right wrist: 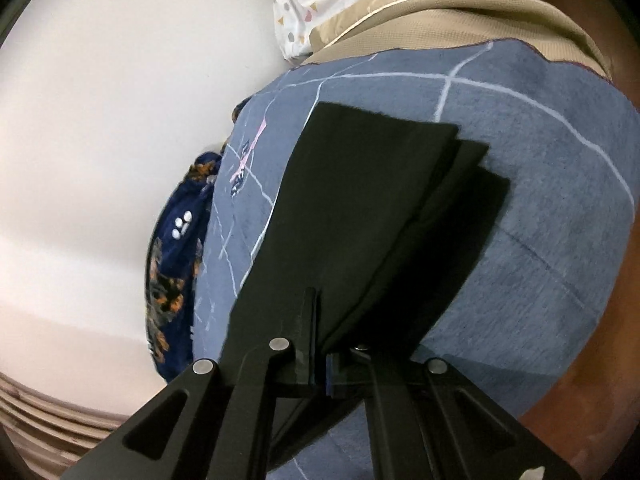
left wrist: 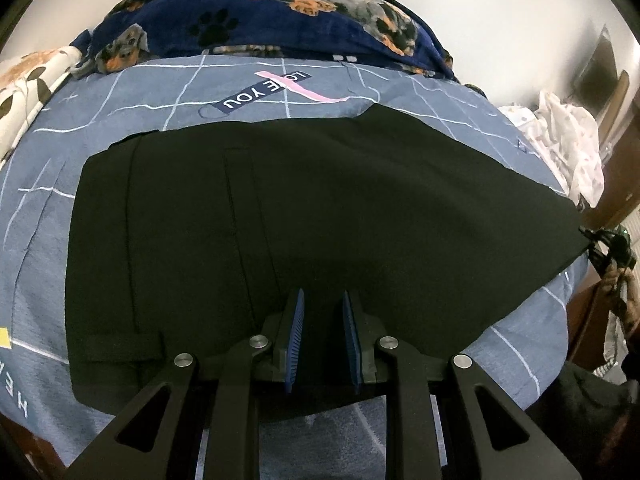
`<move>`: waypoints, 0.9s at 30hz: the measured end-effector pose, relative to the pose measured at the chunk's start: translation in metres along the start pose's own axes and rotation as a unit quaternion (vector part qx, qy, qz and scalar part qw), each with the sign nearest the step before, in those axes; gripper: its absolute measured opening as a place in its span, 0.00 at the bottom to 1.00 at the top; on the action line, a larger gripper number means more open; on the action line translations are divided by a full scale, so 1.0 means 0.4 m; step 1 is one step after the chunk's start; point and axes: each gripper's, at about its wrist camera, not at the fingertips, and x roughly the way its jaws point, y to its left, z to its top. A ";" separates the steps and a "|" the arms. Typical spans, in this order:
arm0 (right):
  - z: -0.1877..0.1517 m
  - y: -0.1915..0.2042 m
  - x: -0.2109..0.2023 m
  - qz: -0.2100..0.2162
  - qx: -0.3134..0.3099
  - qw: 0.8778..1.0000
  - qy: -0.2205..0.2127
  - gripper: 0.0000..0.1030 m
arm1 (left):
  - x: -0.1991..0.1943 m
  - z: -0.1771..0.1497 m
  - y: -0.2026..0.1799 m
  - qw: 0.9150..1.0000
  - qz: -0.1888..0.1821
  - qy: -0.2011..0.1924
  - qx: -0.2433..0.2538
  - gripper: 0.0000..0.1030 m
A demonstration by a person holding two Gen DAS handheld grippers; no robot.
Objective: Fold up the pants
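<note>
Black pants [left wrist: 320,200] lie flat on the blue-grey checked bedsheet [left wrist: 100,140], pocket seams to the left and the legs tapering off to the right. My left gripper [left wrist: 322,300] points down onto their near edge. Its blue pads [left wrist: 298,320] stand a narrow gap apart with bare inner faces, and dark cloth lies under the tips. At the far right my right gripper [left wrist: 608,248] pinches the tip of the legs. In the right wrist view this gripper [right wrist: 316,296] is shut on a corner of the pants [right wrist: 360,200], whose layered leg ends fan out over the sheet [right wrist: 540,200].
A navy dog-print blanket [left wrist: 240,20] is heaped along the far side by the white wall. White patterned bedding [left wrist: 568,140] lies at the right end and a spotted cloth [left wrist: 28,80] at the left. The brown wooden bed edge [right wrist: 600,360] borders the sheet. A hand [left wrist: 624,292] holds the right tool.
</note>
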 end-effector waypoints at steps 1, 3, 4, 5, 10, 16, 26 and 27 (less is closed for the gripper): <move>0.007 -0.014 -0.010 0.010 0.014 1.000 -0.005 0.07 | 0.000 0.000 -0.004 1.000 0.003 0.000 0.004 0.21; 0.018 -0.037 -0.034 0.020 0.035 0.999 -0.019 0.08 | 0.001 -0.002 -0.012 1.000 0.012 -0.001 0.013 0.21; 0.023 -0.048 -0.045 0.025 0.043 0.999 -0.023 0.09 | 0.002 -0.003 -0.018 1.000 0.017 -0.001 0.020 0.21; 0.029 -0.063 -0.060 0.034 0.054 0.998 -0.028 0.09 | 0.002 -0.003 -0.019 1.000 0.019 -0.001 0.023 0.21; 0.026 -0.064 -0.083 0.025 0.039 0.998 -0.030 0.09 | 0.003 -0.003 -0.018 1.000 0.018 -0.001 0.025 0.21; 0.024 -0.041 -0.093 -0.025 0.000 0.999 -0.039 0.05 | 0.002 -0.001 -0.020 0.999 0.019 0.002 0.029 0.21; 0.040 -0.094 -0.177 0.006 0.039 0.996 -0.079 0.16 | 0.002 -0.001 -0.018 0.999 0.019 0.001 0.031 0.21; 0.045 -0.096 -0.186 0.006 0.039 0.996 -0.081 0.16 | 0.002 -0.001 -0.017 0.999 0.019 0.001 0.031 0.21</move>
